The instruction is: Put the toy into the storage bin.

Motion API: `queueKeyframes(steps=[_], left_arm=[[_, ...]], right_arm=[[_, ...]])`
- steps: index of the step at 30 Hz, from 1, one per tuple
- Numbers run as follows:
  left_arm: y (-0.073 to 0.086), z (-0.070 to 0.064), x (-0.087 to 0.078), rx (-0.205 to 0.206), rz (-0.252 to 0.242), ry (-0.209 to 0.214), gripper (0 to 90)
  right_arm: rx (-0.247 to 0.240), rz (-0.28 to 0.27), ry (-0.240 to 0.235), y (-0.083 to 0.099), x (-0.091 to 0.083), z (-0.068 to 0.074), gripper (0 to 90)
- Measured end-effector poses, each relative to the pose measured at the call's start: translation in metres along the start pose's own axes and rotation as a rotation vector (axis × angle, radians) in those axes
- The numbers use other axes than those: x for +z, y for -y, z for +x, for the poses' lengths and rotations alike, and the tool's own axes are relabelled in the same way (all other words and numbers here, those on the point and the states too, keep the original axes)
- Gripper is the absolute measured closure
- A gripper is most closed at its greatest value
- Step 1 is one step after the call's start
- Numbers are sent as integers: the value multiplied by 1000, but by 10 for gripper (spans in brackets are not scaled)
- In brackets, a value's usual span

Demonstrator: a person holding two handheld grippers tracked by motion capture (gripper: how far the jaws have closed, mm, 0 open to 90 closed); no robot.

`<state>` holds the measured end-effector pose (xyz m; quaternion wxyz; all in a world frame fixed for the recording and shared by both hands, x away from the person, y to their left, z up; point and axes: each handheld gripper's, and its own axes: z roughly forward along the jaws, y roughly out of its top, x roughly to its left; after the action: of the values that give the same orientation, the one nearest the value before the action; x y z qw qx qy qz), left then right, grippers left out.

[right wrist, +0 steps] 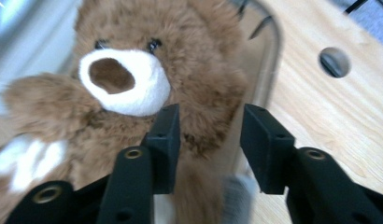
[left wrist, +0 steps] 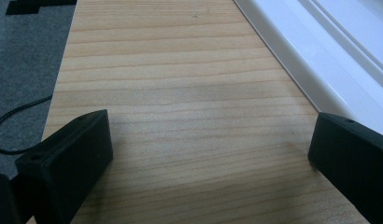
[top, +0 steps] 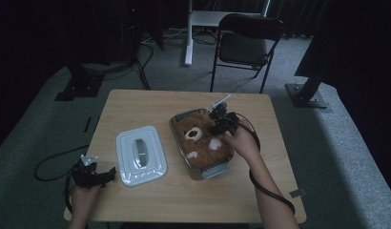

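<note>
A brown teddy bear (top: 200, 140) with a white muzzle lies in a clear container (top: 176, 120) on the wooden table (top: 136, 105). My right gripper (top: 220, 119) is at the bear's right side over the container. In the right gripper view its jaws (right wrist: 210, 121) stand narrowly apart and press on brown fur of the bear (right wrist: 124, 84) beside the container rim (right wrist: 269, 46). The white lid (top: 141, 155) lies flat left of the container. My left gripper (top: 109, 174) rests low at the table's front left, open (left wrist: 210, 140), with bare wood between its jaws and the lid's edge (left wrist: 329, 42) just beyond.
A black folding chair (top: 248, 43) and a white post stand behind the table. Dark stands sit at the back left and right. A cable runs over the carpet at the left. A round hole (right wrist: 334, 61) marks the tabletop near the container.
</note>
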<state>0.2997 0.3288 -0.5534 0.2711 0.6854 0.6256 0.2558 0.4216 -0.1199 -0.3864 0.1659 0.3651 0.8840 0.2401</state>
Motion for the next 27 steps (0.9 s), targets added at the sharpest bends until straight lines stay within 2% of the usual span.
queueKeyframes(steps=[2, 4, 6, 11, 12, 13, 21, 25, 27], left_arm=[[0, 0, 0, 1, -1, 0, 6], [0, 0, 0, 0, -1, 0, 6], [0, 0, 0, 0, -1, 0, 6], [0, 0, 0, -2, -1, -1, 6], [0, 0, 0, -2, -1, -1, 6], [0, 0, 0, -2, -1, -2, 6], [0, 0, 0, -2, -1, -2, 6], [0, 0, 0, -2, -2, -2, 6], [0, 0, 0, 0, 0, -2, 6]], right_arm=[[29, -54, -19, 6, -16, -4, 522], [62, -101, -69, 14, -31, -10, 487], [76, -136, -103, 22, -43, -13, 487], [81, -180, -123, 43, -56, -13, 478], [72, -182, -125, 48, -55, -12, 482], [70, -182, -123, 52, -54, -11, 524], [27, -94, -164, 81, -33, -2, 754], [7, -64, -168, 81, -26, 0, 810], [-16, -35, -147, 78, -20, 4, 824]])
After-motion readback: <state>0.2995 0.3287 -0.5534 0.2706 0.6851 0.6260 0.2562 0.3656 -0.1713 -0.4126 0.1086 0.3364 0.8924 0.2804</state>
